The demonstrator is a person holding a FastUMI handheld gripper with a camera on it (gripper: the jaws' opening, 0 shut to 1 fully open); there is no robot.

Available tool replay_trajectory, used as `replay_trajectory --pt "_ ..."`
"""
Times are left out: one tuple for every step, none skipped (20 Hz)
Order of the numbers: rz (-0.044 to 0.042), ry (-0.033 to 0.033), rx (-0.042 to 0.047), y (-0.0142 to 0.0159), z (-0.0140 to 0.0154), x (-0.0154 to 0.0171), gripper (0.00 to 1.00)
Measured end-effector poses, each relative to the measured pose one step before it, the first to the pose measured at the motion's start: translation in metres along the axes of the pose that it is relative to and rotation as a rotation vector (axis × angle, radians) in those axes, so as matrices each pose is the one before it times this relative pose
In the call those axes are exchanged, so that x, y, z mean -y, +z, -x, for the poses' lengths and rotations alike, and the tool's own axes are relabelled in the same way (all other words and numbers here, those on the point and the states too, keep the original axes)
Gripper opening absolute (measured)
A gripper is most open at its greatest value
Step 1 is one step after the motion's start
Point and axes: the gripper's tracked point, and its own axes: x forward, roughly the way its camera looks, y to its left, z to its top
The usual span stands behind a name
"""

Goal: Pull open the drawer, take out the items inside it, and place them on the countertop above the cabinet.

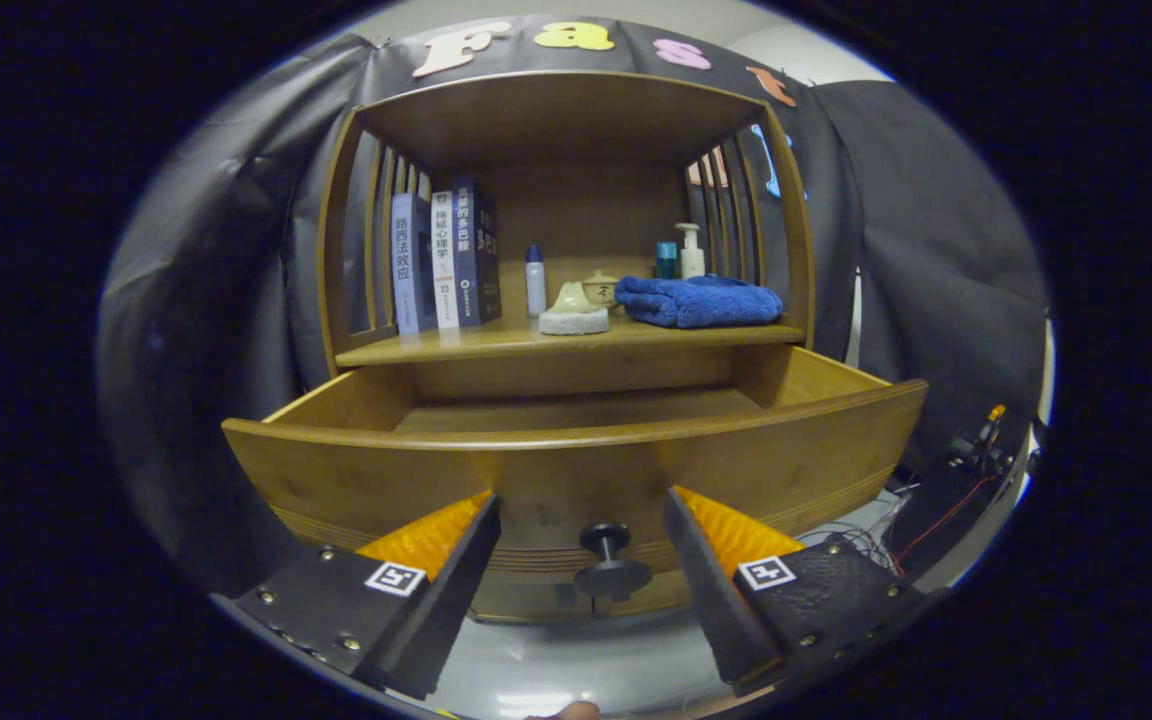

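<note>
Gripper (581, 500): fingers spread wide, pinching nothing; level with the drawer front, one finger each side of the knob.
Knob (608, 560): between the fingers, touching neither.
Drawer (576, 460): pulled out of the cabinet (556, 110); visible part of interior bare, near part hidden behind the front panel.
Countertop (536, 342): above the drawer; carries upright books (444, 258), a small bottle (535, 280), a folded blue towel (701, 300), a pump bottle (691, 250).

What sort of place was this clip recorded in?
Likely a staged recording booth, not a real home: black cloth hangs behind a wooden cabinet, cables lie beside it. The gripper, open, flanks the pulled-out drawer's knob.
</note>
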Motion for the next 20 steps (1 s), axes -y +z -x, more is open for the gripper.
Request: replay_trajectory --pt "-0.00346 0.01271 -0.00016 0.00074 -0.00063 0.00019 0.98" --pt "0.00168 0.01050 -0.00157 0.00045 -0.00089 -0.00015 0.98" --pt "-0.00124 0.00356 0.00438 0.00081 -0.00158 0.00088 0.98" --pt "-0.00318 0.00098 0.00097 0.00099 -0.00037 0.00043 0.98" --pt "-0.00946 0.00225 0.00320 0.00180 -0.00069 -0.00003 0.98" --pt "-0.01461 0.00438 0.00820 0.00348 -0.00164 -0.00058 0.98" --pt "-0.00581 0.00084 -0.00344 0.00067 -0.00464 -0.00130 0.98" --pt "0.00784 0.00157 -0.01494 -0.00496 0.00210 0.00013 0.98" --pt "-0.00932 0.00012 0.01558 0.00589 -0.00335 0.00066 0.98" --pt "0.00508 0.00281 -0.02478 -0.00532 -0.00102 -0.00027 0.98" --pt "-0.00647 -0.00034 0.01447 0.00577 -0.00236 0.00106 0.98" --pt "0.00125 -0.00046 -0.00971 -0.00250 -0.00377 -0.00040 0.99" --pt "-0.00396 0.00077 -0.00222 0.00053 -0.00015 0.00099 0.98" --pt "-0.00626 -0.00025 0.00345 0.00232 -0.00191 0.00002 0.98" --pt "0.00061 0.00049 -0.00615 -0.00173 -0.00256 -0.00086 0.98" --pt "-0.00010 -0.00155 0.00164 0.00141 -0.00337 -0.00016 0.98" --pt "0.00141 -0.00146 -0.00277 0.00017 -0.00241 0.00021 0.98" --pt "-0.00051 -0.00116 -0.00118 0.00022 -0.00112 0.00032 0.98" --pt "-0.00426 -0.00057 -0.00029 0.00098 -0.00252 0.00019 0.98" --pt "-0.00502 -0.00016 -0.00051 0.00030 -0.00170 0.00041 0.98"
